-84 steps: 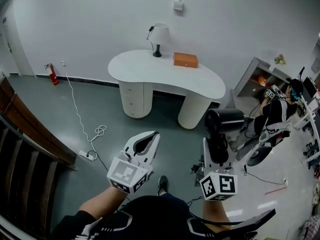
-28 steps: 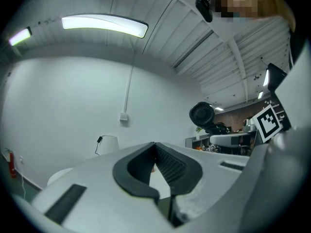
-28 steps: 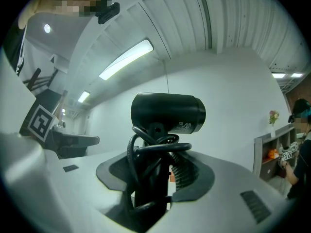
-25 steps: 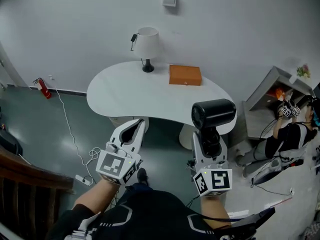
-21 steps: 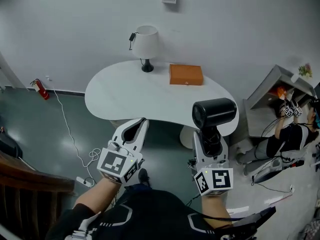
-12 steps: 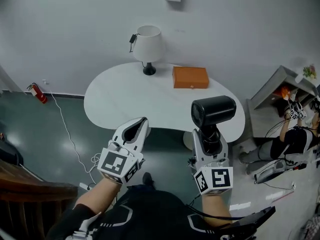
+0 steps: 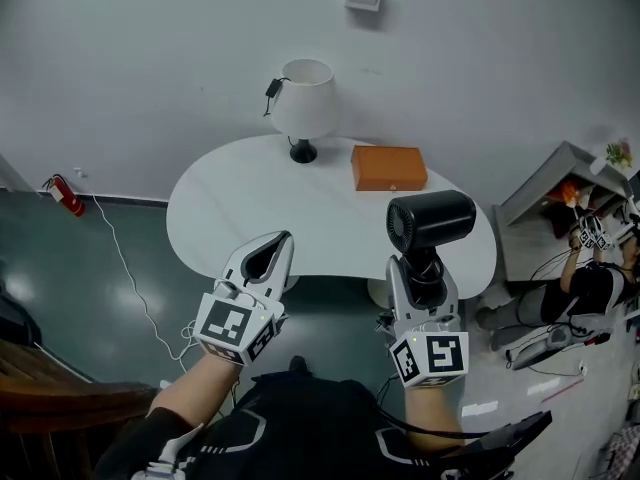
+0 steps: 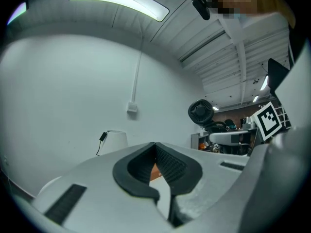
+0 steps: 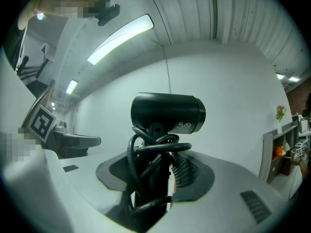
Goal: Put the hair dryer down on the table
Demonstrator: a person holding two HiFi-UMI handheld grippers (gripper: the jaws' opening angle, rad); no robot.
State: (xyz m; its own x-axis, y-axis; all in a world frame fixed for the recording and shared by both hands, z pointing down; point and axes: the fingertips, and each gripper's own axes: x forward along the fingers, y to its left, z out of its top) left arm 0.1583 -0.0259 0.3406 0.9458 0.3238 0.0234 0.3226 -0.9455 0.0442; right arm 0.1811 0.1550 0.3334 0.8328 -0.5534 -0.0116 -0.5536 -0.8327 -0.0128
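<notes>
Your right tool (image 7: pixel 424 273) is clenched on the handle of the black hair dryer (image 7: pixel 432 220), its cord (image 9: pixel 146 152) wound round the handle. It holds the hair dryer upright in the air at the near edge of the white desk (image 7: pixel 240 193). Your left tool (image 7: pixel 277 245) is closed, with nothing in it. A lamp (image 7: pixel 303 103) and an orange box (image 7: pixel 388 167) stand at the desk's far side.
</notes>
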